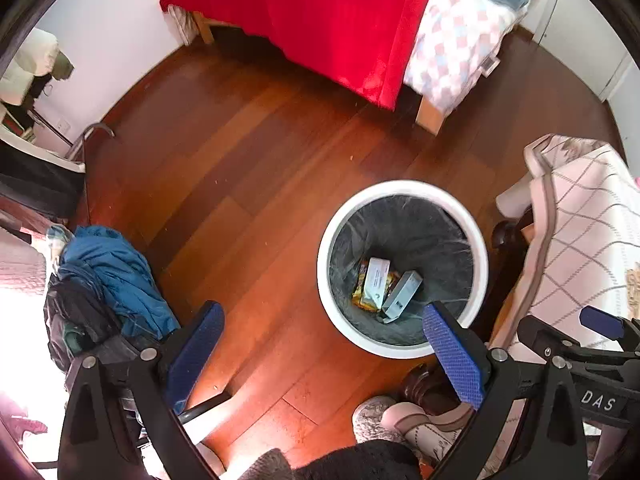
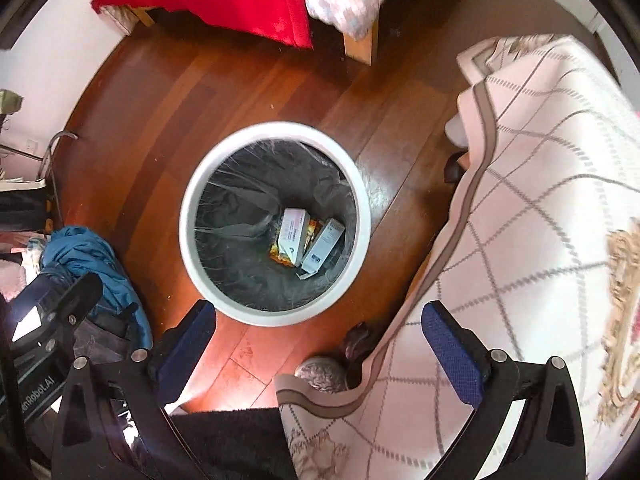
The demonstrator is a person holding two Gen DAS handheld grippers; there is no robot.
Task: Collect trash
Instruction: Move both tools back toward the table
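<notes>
You're hovering both grippers over the white bin (image 2: 362, 216), which is sitting on the wooden floor (image 1: 224, 184) with a dark liner inside it. Your left gripper (image 1: 324, 344) is spread wide with nothing between its blue pads, and it's pointing at the floor just left of the bin. Your right gripper (image 2: 320, 344) is spread wide and empty too, hanging right above the bin's near rim. Down at the bottom of the bin two pale boxes (image 2: 294, 236) are lying side by side on top of a yellow-orange wrapper (image 2: 280, 254). A cream checked blanket (image 2: 540, 200) is draping down right beside the bin on its right, a heap of blue clothes (image 1: 116, 276) is lying to the left, and the bed with the red cover (image 1: 320, 24) is standing further back
</notes>
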